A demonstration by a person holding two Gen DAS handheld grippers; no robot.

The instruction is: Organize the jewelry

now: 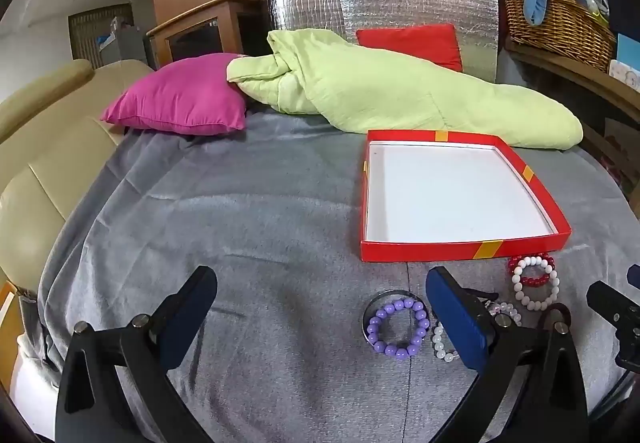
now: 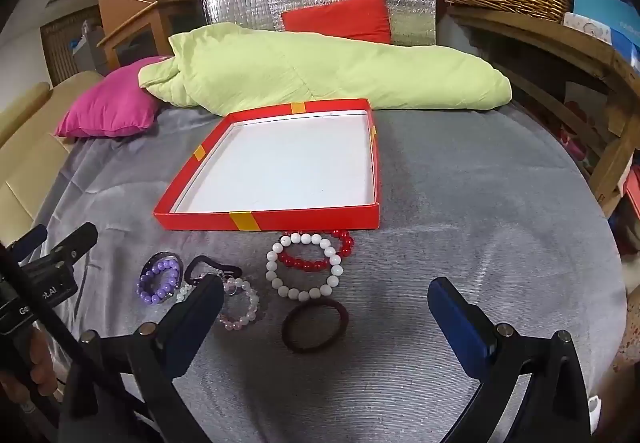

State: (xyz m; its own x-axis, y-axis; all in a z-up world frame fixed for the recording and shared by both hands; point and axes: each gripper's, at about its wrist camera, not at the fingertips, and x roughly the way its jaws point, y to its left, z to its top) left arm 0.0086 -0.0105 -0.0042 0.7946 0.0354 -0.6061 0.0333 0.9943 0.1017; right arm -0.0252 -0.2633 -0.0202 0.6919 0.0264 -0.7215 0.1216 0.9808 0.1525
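Note:
A shallow red box [image 1: 424,252] [image 2: 208,221] with a white empty inside lies on the grey blanket. In front of it lie bracelets: a purple bead one [image 1: 397,328] [image 2: 158,281] on a metal bangle, a white bead one [image 1: 536,285] [image 2: 304,266] over a red bead one [image 2: 310,263], a pale pink one [image 2: 242,305], and a dark hair tie [image 2: 314,325]. My left gripper [image 1: 320,319] is open and empty, left of the bracelets. My right gripper [image 2: 326,327] is open and empty, straddling the hair tie.
A green quilt [image 1: 380,91], a magenta pillow [image 1: 180,99] and a red cushion [image 1: 412,43] lie behind the box. A wicker basket [image 1: 556,19] sits on a wooden shelf at right. A beige sofa [image 1: 36,163] is at left.

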